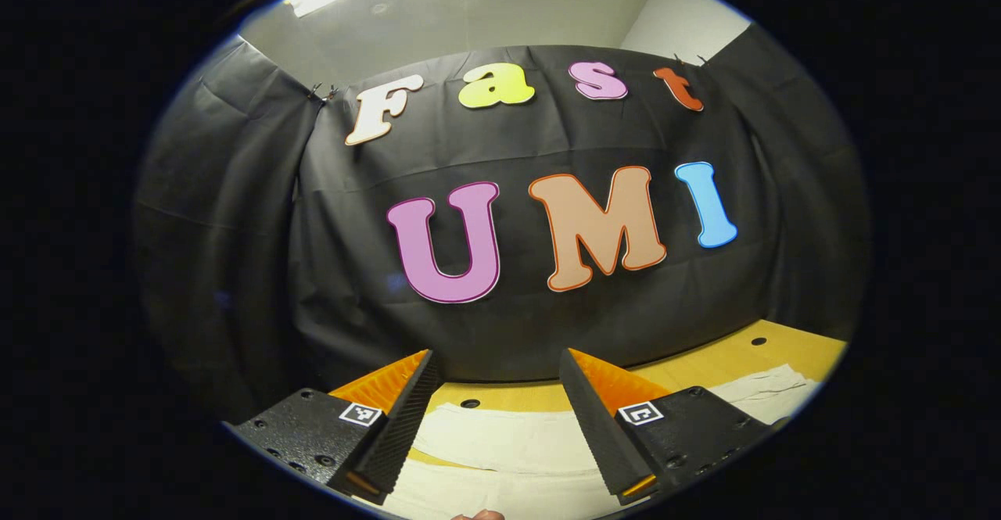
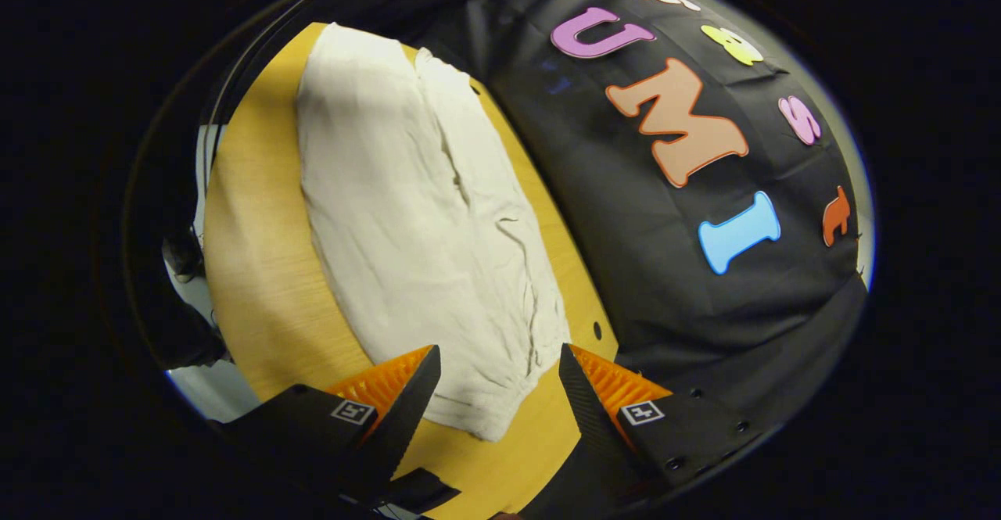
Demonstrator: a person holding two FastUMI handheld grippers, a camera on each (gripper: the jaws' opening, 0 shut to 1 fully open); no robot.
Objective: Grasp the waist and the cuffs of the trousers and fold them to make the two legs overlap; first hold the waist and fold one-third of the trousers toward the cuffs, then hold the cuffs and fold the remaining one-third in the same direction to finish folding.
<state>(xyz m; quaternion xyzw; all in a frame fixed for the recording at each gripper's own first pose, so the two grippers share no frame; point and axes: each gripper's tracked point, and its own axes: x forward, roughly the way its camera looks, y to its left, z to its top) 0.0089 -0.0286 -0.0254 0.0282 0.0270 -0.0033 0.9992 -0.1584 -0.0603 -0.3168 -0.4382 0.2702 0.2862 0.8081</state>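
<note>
**Ana:** Right gripper view has the trousers (image 2: 414, 215) laid out long on the worktop (image 2: 258, 270), pale cloth running from the near end by the gripper away to the far end. Both legs lie side by side, a crease between them, so I'd say the lengthwise fold is not yet done.

**Ben:** And the right gripper (image 2: 499, 367)?

**Ana:** Jaws wide apart, nothing between them, poised just above the near end of the cloth. Whether that end is waist or cuffs I cannot tell.

**Ben:** How will it handle?

**Ana:** Soft and light, I'd judge; it is wrinkled and lies limp, so it will sag and drag once lifted. Best taken at the hem corners, pinching a good bite of both layers at the edge so it doesn't slip out.

**Ben:** The other side?

**Ana:** In the left gripper view the left gripper (image 1: 496, 367) is also spread wide and empty, held above the trousers (image 1: 500, 442), pointing at the black cloth wall (image 1: 235, 231). A folded ridge of the fabric crosses just beyond its fingers.

**Ben:** Anything in the way?

**Ana:** Little. Small dark holes (image 2: 597, 330) sit in the worktop to the right of the cloth, and the wall hangs close along that far edge, so a swung leg could brush it.
</note>
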